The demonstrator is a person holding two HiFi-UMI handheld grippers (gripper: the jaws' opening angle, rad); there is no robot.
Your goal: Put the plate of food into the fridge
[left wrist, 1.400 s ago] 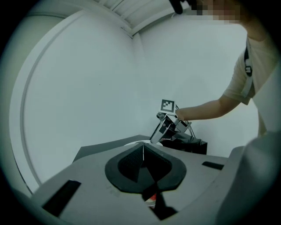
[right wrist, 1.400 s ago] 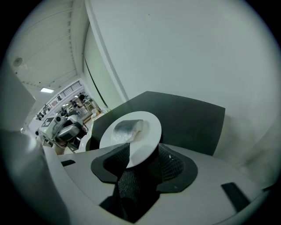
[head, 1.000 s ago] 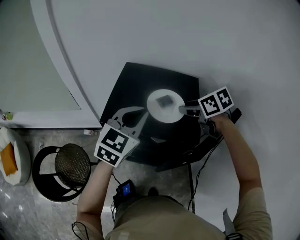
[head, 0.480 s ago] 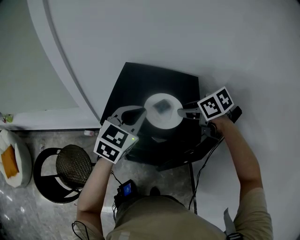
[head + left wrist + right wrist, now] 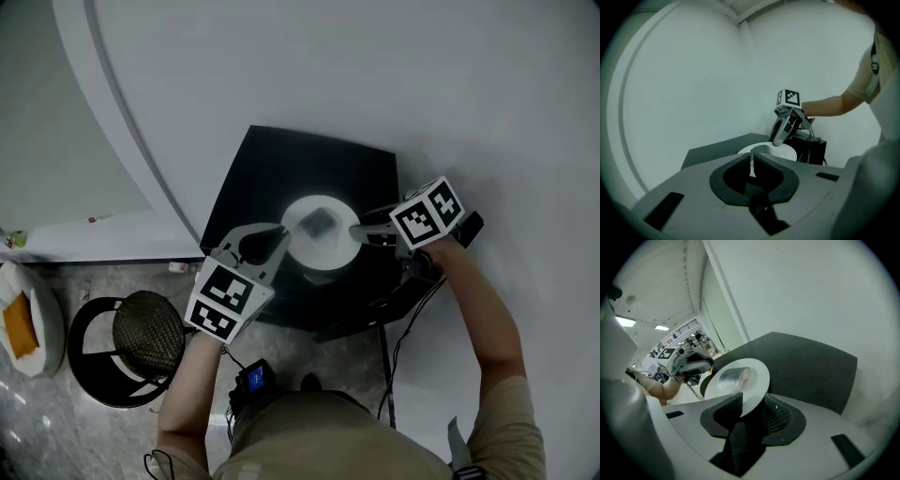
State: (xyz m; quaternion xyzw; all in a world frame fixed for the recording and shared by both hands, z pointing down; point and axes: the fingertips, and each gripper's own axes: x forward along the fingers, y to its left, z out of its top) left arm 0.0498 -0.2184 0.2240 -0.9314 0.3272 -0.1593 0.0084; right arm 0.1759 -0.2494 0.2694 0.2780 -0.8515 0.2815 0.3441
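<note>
A white plate [image 5: 321, 246] with a grey piece of food [image 5: 319, 222] is over the black table [image 5: 281, 169]. My left gripper [image 5: 286, 242] is shut on the plate's left rim; in the left gripper view the thin rim [image 5: 751, 164] stands edge-on between the jaws. My right gripper [image 5: 354, 232] grips the opposite rim, and in the right gripper view the plate [image 5: 750, 390] sits tilted between its pads [image 5: 732, 405], with the food [image 5: 731, 376] on top. The left gripper [image 5: 689, 359] shows beyond the plate there, the right gripper [image 5: 780, 136] in the left gripper view.
A white wall rises behind the table. A round black stool with a woven seat [image 5: 141, 333] stands on the floor at lower left, and a white bundle with something orange [image 5: 19, 319] lies at the far left. Black gear with cables [image 5: 441, 272] sits by the table's right edge.
The plate has shifted toward the table's near edge, held between both grippers. The left gripper has drawn back and down with it.
</note>
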